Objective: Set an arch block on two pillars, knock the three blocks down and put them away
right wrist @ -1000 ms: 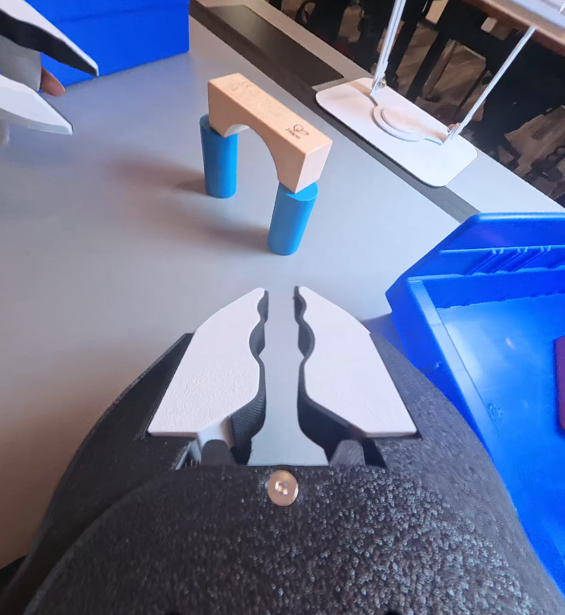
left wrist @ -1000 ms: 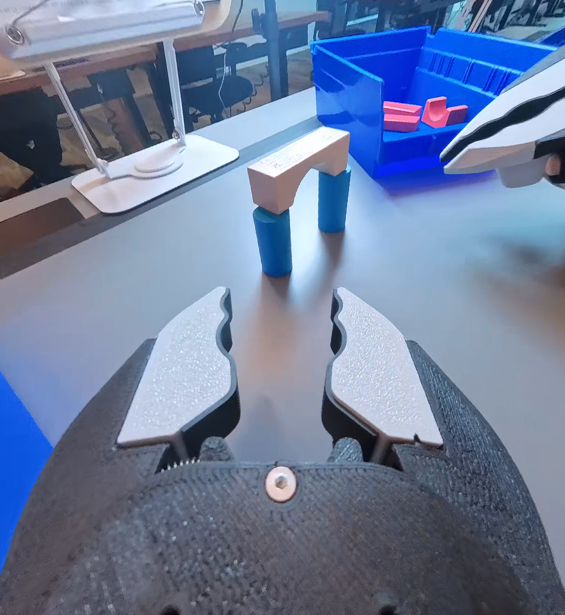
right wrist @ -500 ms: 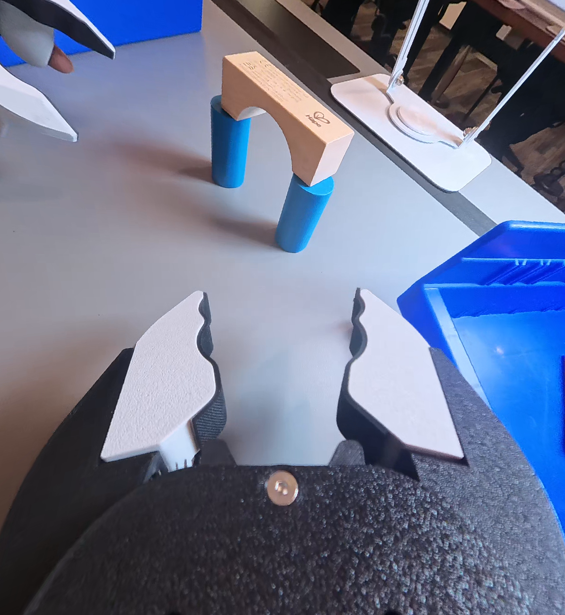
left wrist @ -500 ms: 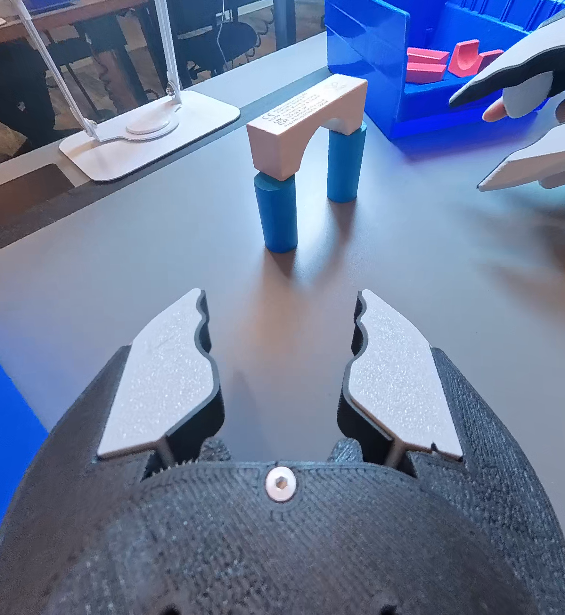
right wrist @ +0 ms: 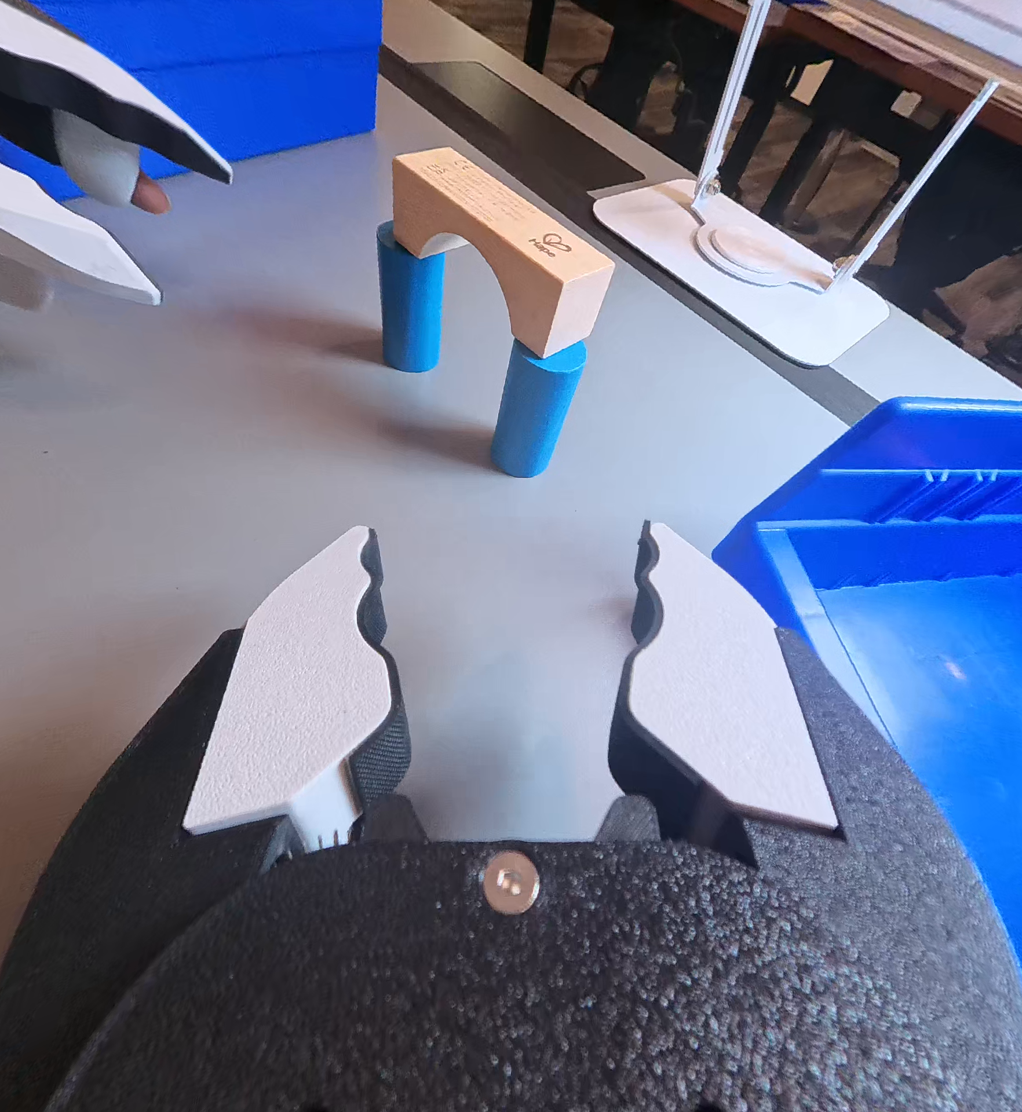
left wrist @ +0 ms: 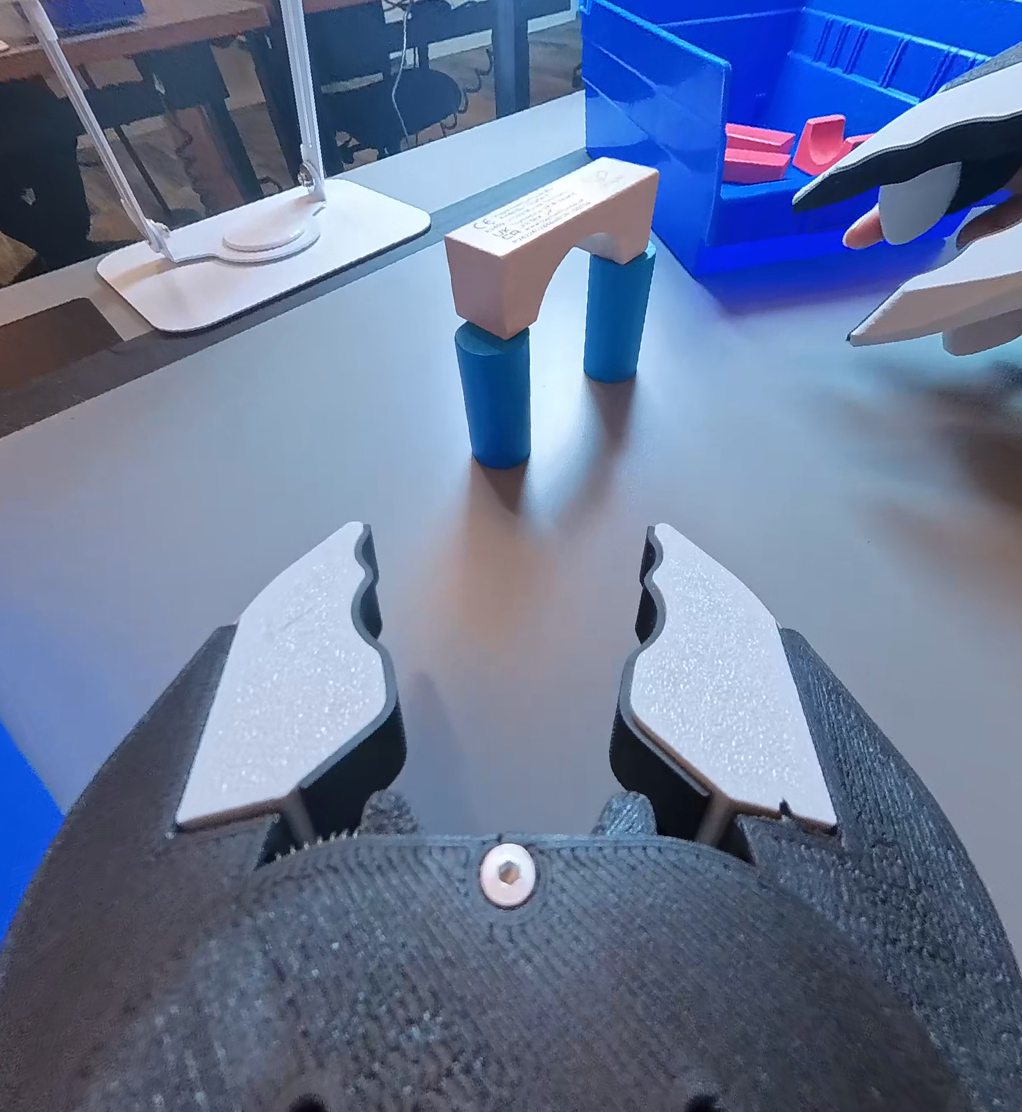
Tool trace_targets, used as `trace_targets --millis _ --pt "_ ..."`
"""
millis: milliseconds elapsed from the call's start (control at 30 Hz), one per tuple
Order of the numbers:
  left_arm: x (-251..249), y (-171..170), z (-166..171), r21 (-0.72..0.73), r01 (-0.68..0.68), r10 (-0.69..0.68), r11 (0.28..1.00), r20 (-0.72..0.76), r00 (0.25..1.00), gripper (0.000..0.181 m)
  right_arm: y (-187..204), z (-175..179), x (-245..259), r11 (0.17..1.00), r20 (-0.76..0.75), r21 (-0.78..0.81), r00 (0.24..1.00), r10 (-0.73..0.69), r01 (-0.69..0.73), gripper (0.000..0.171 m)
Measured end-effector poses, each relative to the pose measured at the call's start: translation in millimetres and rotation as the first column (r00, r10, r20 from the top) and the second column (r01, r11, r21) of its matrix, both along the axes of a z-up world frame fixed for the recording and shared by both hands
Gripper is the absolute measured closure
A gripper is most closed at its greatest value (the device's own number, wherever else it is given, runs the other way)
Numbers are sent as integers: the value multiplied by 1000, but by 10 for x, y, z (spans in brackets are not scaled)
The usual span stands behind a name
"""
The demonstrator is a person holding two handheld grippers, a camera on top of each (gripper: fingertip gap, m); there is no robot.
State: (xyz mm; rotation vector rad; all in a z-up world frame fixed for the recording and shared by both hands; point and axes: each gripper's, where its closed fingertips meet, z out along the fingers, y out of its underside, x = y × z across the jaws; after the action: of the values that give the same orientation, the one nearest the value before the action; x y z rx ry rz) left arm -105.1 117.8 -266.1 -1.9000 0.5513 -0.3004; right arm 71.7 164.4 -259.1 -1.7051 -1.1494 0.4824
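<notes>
Tools: left tool (left wrist: 508, 541) & right tool (right wrist: 508, 541) both wide open, empty, off arch block (left wrist: 548, 247).

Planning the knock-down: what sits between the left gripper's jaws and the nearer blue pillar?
Nothing: bare grey table separates the left gripper from the nearer blue pillar, in the left wrist view.

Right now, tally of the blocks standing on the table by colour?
Blue cylinder pillars: 2, one nearer the left hand-held gripper and one farther from it.
Natural wood arch block: 1, resting across both pillars.
Total: 3 blocks standing; neither hand-held gripper touches them.
</notes>
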Motion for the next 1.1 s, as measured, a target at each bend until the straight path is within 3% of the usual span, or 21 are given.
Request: trace_targets --millis 400,733,1100 --pt "-10 11 -37 -7 -6 6 1000 -30 1000 98 54 -64 -6 1000 9 -9 1000 -22 22 90" --pt "115 240 -108 -48 -18 15 999 -58 998 99 152 -82 -150 1000 23 16 999 -28 27 88" --pt "26 299 -107 -49 -59 56 997 -59 997 99 549 -103 -987 999 3 -29 999 36 -36 85"
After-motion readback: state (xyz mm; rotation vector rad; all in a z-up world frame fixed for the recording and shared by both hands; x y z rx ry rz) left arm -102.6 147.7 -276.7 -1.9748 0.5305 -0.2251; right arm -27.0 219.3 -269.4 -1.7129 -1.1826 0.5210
